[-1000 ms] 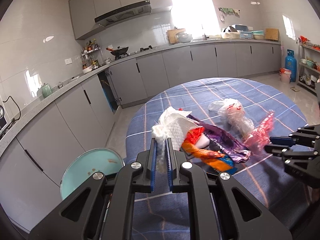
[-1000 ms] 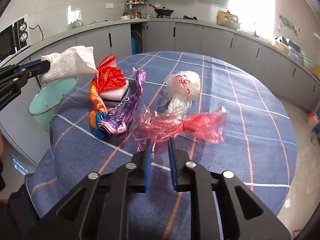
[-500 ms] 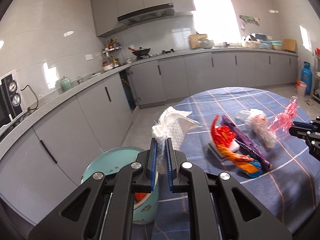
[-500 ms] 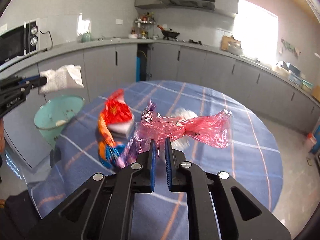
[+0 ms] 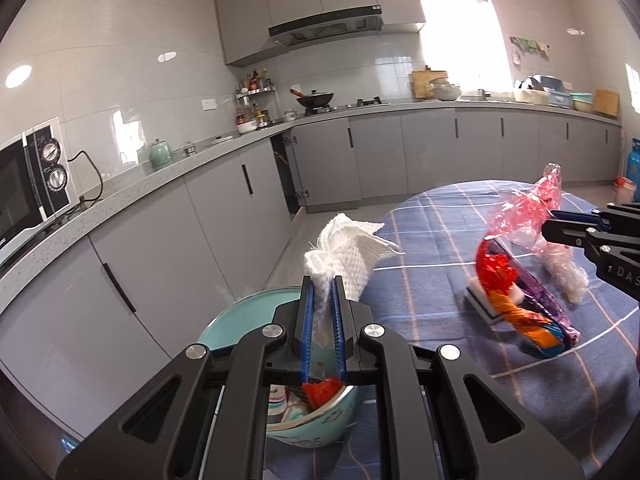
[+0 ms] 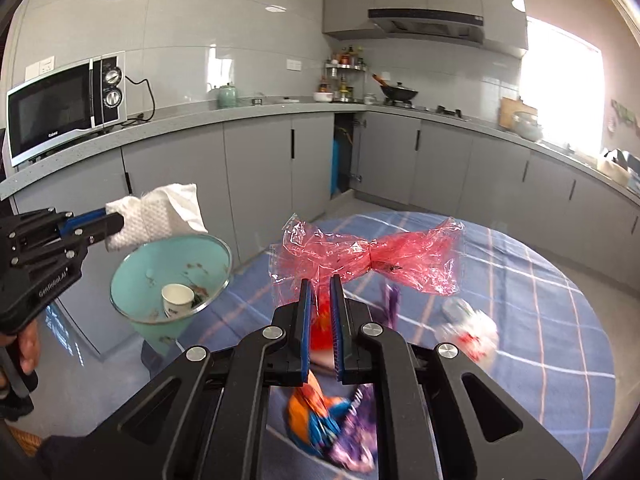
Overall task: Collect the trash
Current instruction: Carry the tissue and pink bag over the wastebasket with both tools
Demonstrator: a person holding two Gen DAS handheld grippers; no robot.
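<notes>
The round desk under a blue plaid cloth (image 6: 560, 320) carries the rest of the litter: a heap of orange, red and purple foil wrappers (image 5: 524, 304) over a white foam block (image 5: 480, 306), and at about two o'clock from it a crumpled clear plastic bag with red print (image 6: 472, 328), blurred in the right wrist view. Off the desk's edge at nine o'clock stands the round mint-green trash bin (image 6: 136, 280), with a white paper cup (image 6: 177, 300) inside; its base is hidden.

The left tongs (image 5: 321, 284) are clamped on a white quilted paper towel (image 5: 344, 252), above the bin's rim. The right tongs (image 6: 320, 284) are pinched on a crinkled pink cellophane wrapper (image 6: 372, 260), held above the desk.

Both pieces look nearly weightless and limp. The towel should crush and grip well anywhere. The cellophane is probably slick and springy, so its twisted waist seems the surest hold. How much film sits between the pads is hard to make out, and one end droops loose.
</notes>
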